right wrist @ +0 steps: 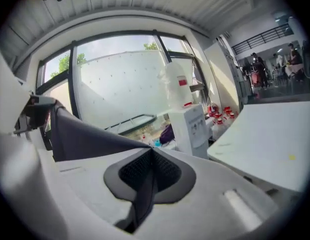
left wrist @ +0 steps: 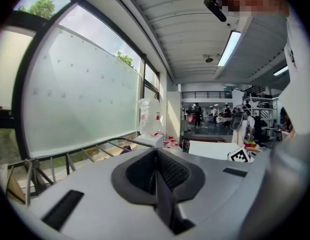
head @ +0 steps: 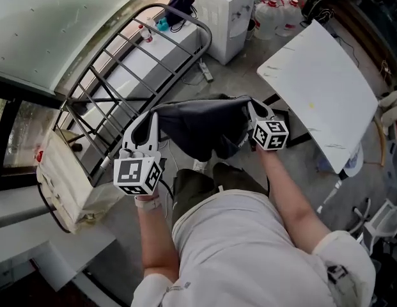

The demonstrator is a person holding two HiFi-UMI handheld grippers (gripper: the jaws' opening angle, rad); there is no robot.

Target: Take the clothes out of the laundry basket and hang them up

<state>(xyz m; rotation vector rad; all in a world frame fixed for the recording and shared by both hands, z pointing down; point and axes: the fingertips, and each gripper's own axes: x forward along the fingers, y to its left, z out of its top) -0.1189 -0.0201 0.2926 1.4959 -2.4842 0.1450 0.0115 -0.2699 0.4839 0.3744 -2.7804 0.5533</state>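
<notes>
Beside the big window, a metal drying rack (head: 131, 69) is standing on the concrete floor. Near it, a dark garment (head: 201, 130) is hanging stretched between the left gripper (head: 153, 119) and the right gripper (head: 252, 107), each clamping its jaws tight on an upper corner.

Tight spot here. The metal drying rack (head: 144, 59) fills my front-left, right up against the frosted window (head: 51, 24), with a cream fabric basket (head: 64, 178) at its near end, so there's no way through there. On the right the white tabletop (head: 326, 88) juts in. Between the two runs a strip of bare floor (head: 233, 78), ending at the water dispenser (head: 227, 11) and water bottles (head: 275, 8). The dark garment (head: 201, 130), stretched between my left gripper (head: 150, 117) and right gripper (head: 252, 107), spans that strip.
</notes>
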